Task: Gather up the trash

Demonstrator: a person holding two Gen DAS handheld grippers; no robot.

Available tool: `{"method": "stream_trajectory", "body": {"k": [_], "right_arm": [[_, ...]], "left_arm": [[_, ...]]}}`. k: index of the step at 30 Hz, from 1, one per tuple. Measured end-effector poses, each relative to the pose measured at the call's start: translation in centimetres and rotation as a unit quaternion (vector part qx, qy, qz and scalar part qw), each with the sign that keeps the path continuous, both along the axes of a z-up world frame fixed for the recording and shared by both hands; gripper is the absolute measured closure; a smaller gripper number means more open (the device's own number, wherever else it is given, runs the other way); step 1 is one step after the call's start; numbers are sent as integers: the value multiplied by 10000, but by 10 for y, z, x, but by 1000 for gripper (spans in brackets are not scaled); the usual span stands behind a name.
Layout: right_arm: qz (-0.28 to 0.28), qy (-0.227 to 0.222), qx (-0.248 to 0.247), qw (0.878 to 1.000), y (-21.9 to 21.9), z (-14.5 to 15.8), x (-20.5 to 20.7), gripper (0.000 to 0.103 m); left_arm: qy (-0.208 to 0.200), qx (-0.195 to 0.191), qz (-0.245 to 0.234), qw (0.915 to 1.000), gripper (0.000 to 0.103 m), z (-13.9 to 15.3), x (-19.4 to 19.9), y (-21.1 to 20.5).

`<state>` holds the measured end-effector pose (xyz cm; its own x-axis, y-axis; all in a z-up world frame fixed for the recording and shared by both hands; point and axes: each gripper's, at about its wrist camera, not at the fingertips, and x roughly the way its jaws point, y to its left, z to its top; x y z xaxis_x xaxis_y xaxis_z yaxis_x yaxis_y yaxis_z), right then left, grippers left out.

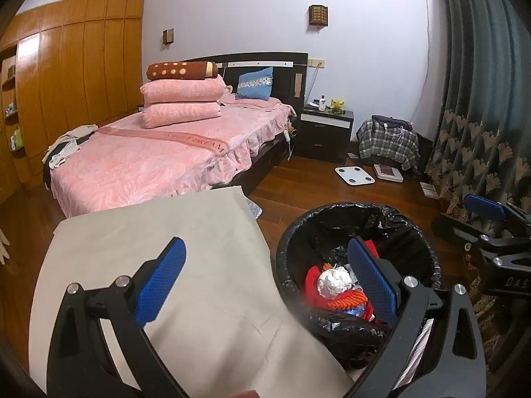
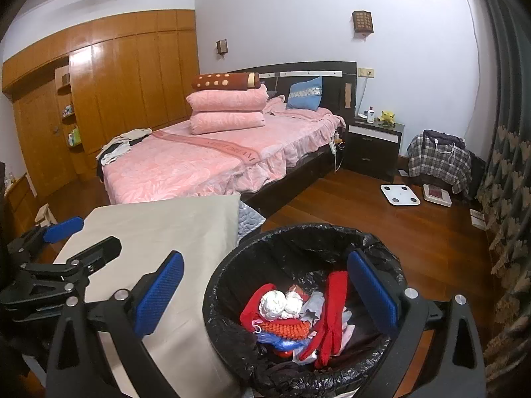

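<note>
A round bin with a black liner point(image 1: 332, 219) point(image 2: 298, 235) stands on the wood floor beside a beige-covered table point(image 1: 149, 258) point(image 2: 159, 229). Inside lie crumpled white paper balls point(image 1: 333, 282) point(image 2: 273, 303), a red glove point(image 2: 333, 311), orange knit cloth point(image 2: 282, 330) and other scraps. My left gripper point(image 1: 265, 275) is open and empty, spanning the table edge and the bin. My right gripper point(image 2: 265, 288) is open and empty above the bin. Each gripper shows in the other's view, the right one at the right edge point(image 1: 491, 229), the left one at the left edge point(image 2: 63, 245).
A bed with pink bedding point(image 2: 212, 156) stands behind the table. A dark nightstand point(image 2: 373, 147), a chair draped with plaid cloth point(image 2: 438, 159), a white scale point(image 2: 400, 194) and a patterned curtain point(image 2: 507, 179) lie to the right. Wooden wardrobes point(image 2: 116, 86) line the left wall.
</note>
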<state>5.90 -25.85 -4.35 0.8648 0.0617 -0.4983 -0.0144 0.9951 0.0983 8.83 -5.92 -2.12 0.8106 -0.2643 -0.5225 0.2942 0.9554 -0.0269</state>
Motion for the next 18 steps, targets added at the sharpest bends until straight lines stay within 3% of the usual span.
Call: {"method": "stream_trajectory", "body": {"k": [18], "right_arm": [[30,-98,-25,9999,3,5,-2,6]], "left_arm": [[-166,-83,41,9998,8,8,-10,2]]}}
